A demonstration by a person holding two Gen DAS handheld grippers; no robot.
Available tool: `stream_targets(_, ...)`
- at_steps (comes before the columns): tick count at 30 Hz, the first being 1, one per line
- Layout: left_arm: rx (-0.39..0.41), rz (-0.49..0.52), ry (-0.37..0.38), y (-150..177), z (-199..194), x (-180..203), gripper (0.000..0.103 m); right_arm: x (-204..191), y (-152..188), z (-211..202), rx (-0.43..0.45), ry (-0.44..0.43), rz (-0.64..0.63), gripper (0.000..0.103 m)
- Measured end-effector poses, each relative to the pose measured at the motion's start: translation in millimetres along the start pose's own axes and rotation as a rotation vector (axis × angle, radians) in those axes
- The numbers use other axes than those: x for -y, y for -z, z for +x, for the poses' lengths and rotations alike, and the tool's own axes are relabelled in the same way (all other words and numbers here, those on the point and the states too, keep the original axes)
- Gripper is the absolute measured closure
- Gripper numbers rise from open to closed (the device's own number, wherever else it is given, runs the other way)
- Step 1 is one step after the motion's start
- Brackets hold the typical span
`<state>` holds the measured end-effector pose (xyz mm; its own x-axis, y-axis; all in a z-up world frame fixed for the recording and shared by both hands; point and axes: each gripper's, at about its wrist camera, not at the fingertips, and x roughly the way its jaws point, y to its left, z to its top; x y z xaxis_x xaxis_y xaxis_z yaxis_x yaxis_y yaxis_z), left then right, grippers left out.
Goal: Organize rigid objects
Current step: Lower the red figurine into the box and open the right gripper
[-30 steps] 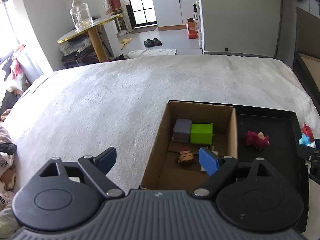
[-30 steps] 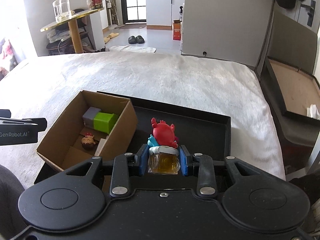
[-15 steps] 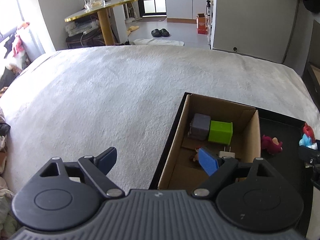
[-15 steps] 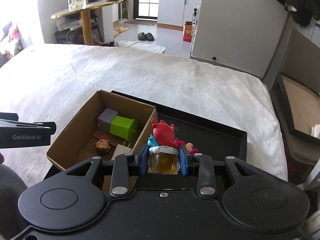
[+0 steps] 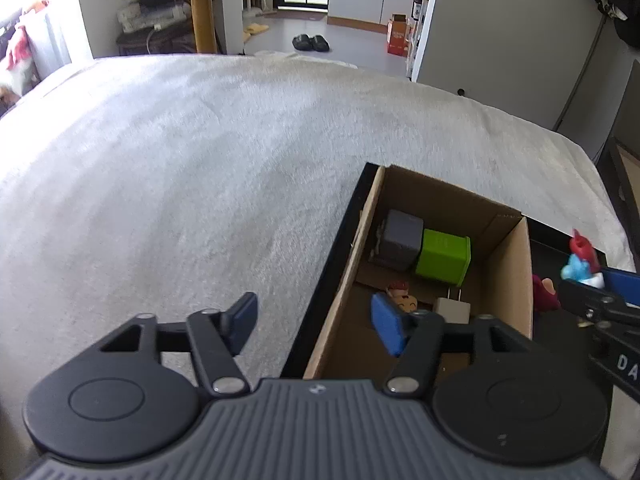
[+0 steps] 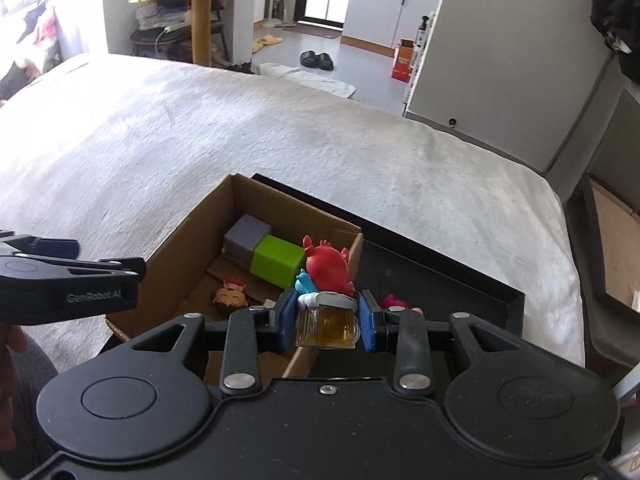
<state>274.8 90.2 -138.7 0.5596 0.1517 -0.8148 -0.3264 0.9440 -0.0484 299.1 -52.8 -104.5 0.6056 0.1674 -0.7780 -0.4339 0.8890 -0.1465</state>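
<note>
Bedspread [image 5: 180, 168]: white cloth, rough nubbly pile, matt. Cardboard box [image 6: 192, 232]: plain brown card, matt, raw edges. Tray [image 6: 460, 276] under it: black, smooth. Green block [image 6: 276, 260] & grey block [image 6: 244, 236]: smooth matt plastic. Crab figure [image 6: 326, 266]: glossy red plastic on clear amber mug base [image 6: 328, 326]. Right gripper [image 6: 327, 320] pads: blue, matt.

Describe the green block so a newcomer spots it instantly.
Find the cardboard box standing in the black tray on the white bed. The green block sits at its far end, touching a grey block; it is the only bright green thing inside.
</note>
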Motion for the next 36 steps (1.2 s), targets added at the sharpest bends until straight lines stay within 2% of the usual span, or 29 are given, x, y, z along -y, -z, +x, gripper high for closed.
stream_targets(5,-0.03,-0.032,0.026,2,13,-9,0.068,-11,-5,13,-0.023,-0.006,-0.026,0.071)
stream_targets(10,-0.039,-0.033,0.057,6,21,-12,0.074,-20,-9,26,-0.045,0.007,-0.061,0.071)
stream_targets(17,-0.066,-0.057,0.105,5,31,-12,0.089,-20,-17,44,-0.059,0.027,-0.066,0.071)
stream_targets(23,-0.08,-0.072,0.117,4,35,-14,0.091,-19,-30,53,-0.031,0.043,-0.052,0.07)
stream_targets(26,-0.081,-0.075,0.125,4,36,-14,0.092,-19,-33,56,-0.029,0.06,-0.05,0.063)
stream_targets(36,-0.089,-0.077,0.125,3,33,-12,0.091,-11,-15,46,-0.047,0.051,-0.021,0.06)
